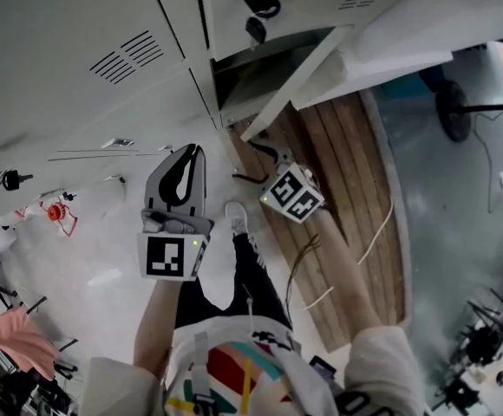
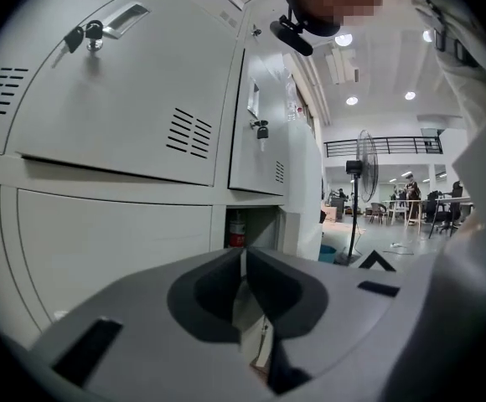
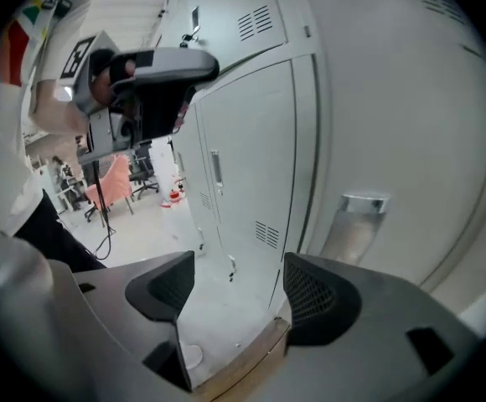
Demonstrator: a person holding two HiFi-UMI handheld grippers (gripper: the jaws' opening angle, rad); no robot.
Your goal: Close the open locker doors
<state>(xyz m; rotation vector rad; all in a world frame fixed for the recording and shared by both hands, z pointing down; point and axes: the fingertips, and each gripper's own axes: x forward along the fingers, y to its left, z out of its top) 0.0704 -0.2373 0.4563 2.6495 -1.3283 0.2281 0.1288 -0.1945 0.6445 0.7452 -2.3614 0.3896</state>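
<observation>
Head view shows one locker door [image 1: 390, 50] standing open above the wooden platform [image 1: 347, 198]; neighbouring doors [image 1: 87, 50] appear shut. Left claw [image 2: 243, 262] is closed on nothing. Right claw [image 3: 230, 287] is parted and empty, near the open door. Closing is judged outstanding.

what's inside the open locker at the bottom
A red canister, perhaps a fire extinguisher, stands at the left inside the open locker. Its lower part is covered by the left gripper; the head view shows only dark.
</observation>
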